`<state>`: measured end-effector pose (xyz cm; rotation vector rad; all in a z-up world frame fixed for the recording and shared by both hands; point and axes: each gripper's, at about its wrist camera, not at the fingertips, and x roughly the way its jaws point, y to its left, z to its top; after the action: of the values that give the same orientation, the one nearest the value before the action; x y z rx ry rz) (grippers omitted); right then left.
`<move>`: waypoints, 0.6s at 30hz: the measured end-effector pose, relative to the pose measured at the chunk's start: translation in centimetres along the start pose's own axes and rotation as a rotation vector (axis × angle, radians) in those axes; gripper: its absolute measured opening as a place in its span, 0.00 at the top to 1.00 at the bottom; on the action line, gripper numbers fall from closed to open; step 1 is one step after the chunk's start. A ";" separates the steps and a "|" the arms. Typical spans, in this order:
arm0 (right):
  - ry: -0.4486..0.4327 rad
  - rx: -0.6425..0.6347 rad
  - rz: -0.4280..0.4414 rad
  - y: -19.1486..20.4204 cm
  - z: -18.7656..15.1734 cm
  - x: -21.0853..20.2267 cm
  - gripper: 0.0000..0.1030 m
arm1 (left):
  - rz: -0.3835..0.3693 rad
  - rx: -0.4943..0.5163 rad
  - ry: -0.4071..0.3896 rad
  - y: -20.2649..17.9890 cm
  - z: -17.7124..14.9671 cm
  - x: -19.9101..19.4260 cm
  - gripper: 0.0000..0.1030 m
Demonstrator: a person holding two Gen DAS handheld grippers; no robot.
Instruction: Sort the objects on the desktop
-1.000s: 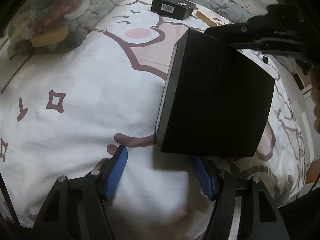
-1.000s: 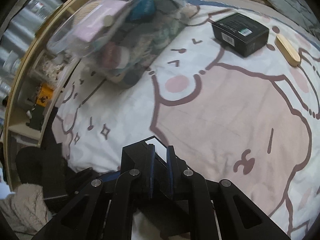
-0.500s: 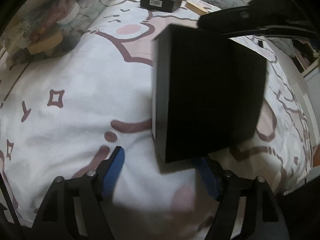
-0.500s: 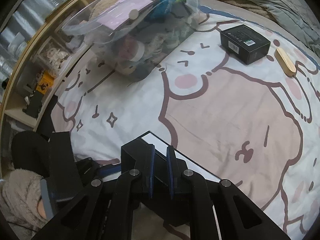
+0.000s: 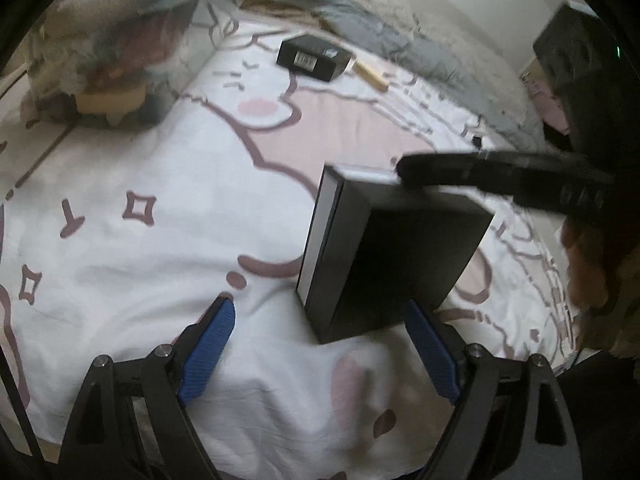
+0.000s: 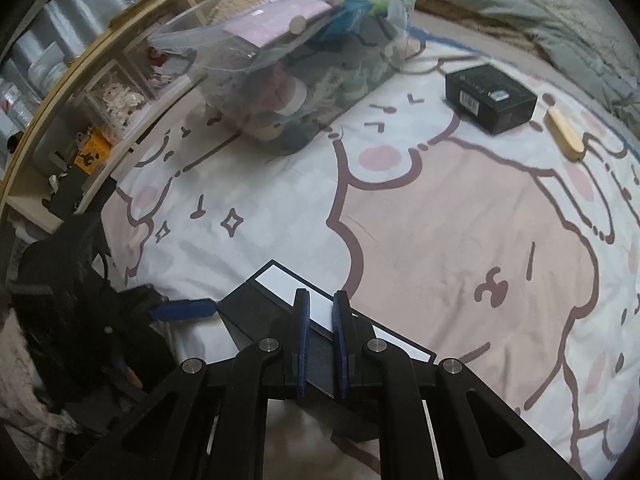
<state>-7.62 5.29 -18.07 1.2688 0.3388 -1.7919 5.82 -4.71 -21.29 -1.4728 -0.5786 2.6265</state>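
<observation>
A large black box (image 5: 384, 256) with a white side hangs above the cartoon bedsheet, pinched at its upper edge by my right gripper (image 6: 320, 300), which is shut on it; the box also shows in the right wrist view (image 6: 264, 308). My left gripper (image 5: 320, 320) is open and empty, its blue pads (image 5: 208, 340) just below and on either side of the box. A smaller black box (image 5: 314, 56) and a wooden block (image 5: 370, 74) lie at the far end of the sheet.
A clear plastic bin (image 6: 288, 68) full of mixed items stands at the far left of the bed. A grey blanket (image 5: 400, 40) is bunched along the far edge. A wooden shelf (image 6: 80, 132) with clutter runs along the left side.
The right gripper has lifted and carried the large black box a little away from the left gripper and turned it. The left gripper stays open and has tilted upward.
</observation>
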 end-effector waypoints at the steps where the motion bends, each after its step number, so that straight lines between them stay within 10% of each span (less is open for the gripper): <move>1: -0.011 0.001 -0.006 0.2 -0.2 -0.1 0.89 | -0.013 0.001 -0.013 -0.1 0.1 -0.3 0.16; 18: -0.208 -0.003 -0.184 3.9 -4.3 -1.6 0.89 | -0.017 0.234 -0.012 -2.3 -0.2 -4.2 0.16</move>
<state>-1.81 6.72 -17.57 1.0650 0.3495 -2.0586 7.97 -3.52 -17.20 -1.3764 -0.2707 2.5864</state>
